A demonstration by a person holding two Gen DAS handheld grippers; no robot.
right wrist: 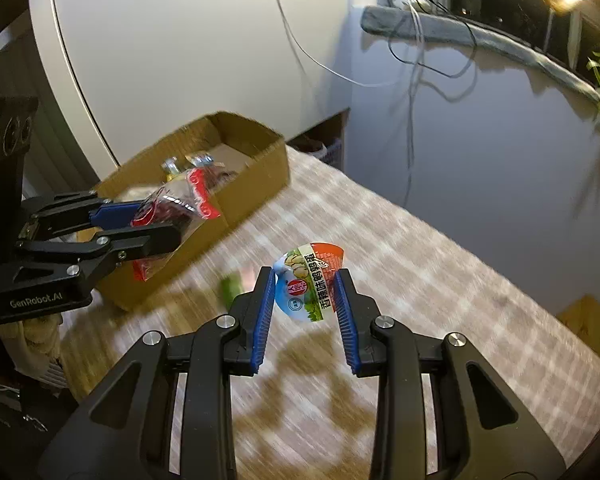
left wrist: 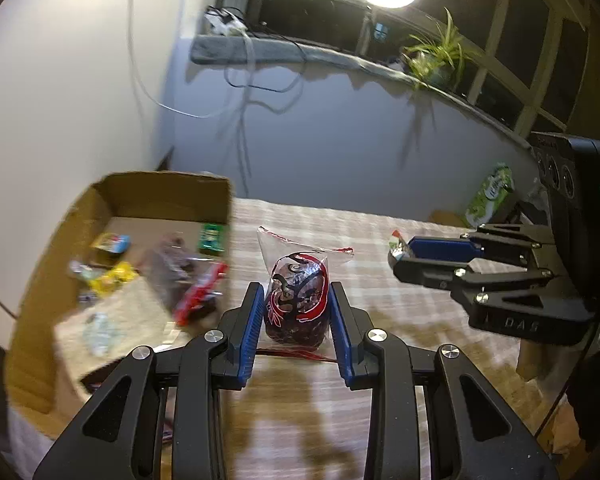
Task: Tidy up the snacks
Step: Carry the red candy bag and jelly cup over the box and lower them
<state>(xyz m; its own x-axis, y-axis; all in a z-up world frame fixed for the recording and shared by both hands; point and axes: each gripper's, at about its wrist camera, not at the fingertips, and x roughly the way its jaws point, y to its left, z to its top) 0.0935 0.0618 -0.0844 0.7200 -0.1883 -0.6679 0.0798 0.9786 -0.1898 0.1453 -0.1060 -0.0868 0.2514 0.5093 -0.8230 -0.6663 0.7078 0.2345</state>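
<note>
I count two grippers: left gripper (left wrist: pixel 296 300) and right gripper (right wrist: pixel 304 292); two held snack packets, one cardboard box (right wrist: pixel 260 168), one potted plant (left wrist: pixel 436 56).

- The left gripper (left wrist: pixel 296 304), black plastic with blue ribbed pads, points downward at a slant, its two fingers closed against the sides of a clear packet of dark red snacks (left wrist: pixel 296 300).
- The right gripper (right wrist: pixel 305 296), the same black and blue build, also tilts downward, its pads pinching a small blue, orange and green printed snack packet (right wrist: pixel 306 286) held clear above the surface.
</note>
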